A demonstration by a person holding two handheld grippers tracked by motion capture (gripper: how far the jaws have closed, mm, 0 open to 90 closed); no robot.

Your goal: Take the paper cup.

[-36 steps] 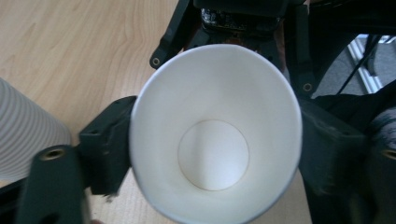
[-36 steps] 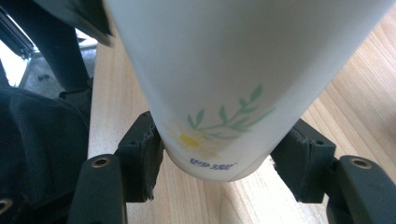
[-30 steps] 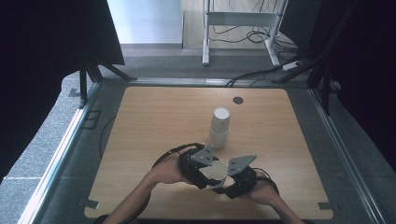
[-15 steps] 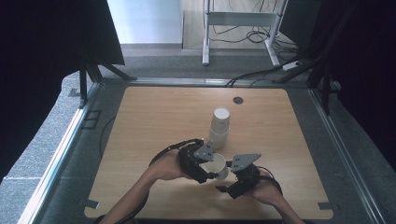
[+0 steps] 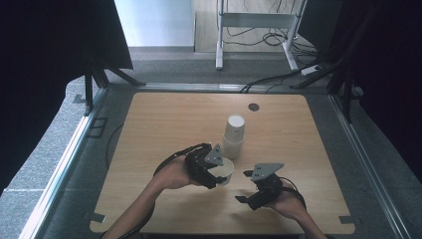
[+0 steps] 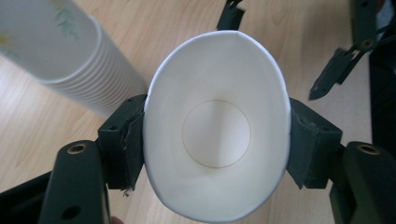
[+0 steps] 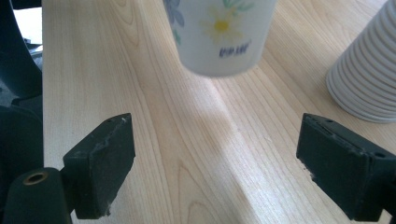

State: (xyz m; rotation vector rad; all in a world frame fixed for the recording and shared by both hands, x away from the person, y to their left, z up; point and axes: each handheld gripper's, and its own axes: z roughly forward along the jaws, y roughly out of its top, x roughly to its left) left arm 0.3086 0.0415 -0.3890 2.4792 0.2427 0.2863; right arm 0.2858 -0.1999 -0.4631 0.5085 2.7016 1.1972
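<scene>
A white paper cup with a daisy print is held on its side just above the wooden table. My left gripper is shut on the cup, squeezing its rim into an oval, and its jaws have just closed a little tighter. My right gripper stands a short way right of the cup. Its jaws have just been opening, and nothing is between its pads. The cup's base faces it. A stack of upturned paper cups stands right behind the held cup.
A small dark round hole sits in the tabletop near its far edge. Black cables loop behind my left hand. Metal rails border the table at left and right, with dark curtains beyond them.
The right gripper was closed at the cup a second ago. Its jaws have spread wide and it has drawn slightly away to the right. The left gripper kept the cup.
</scene>
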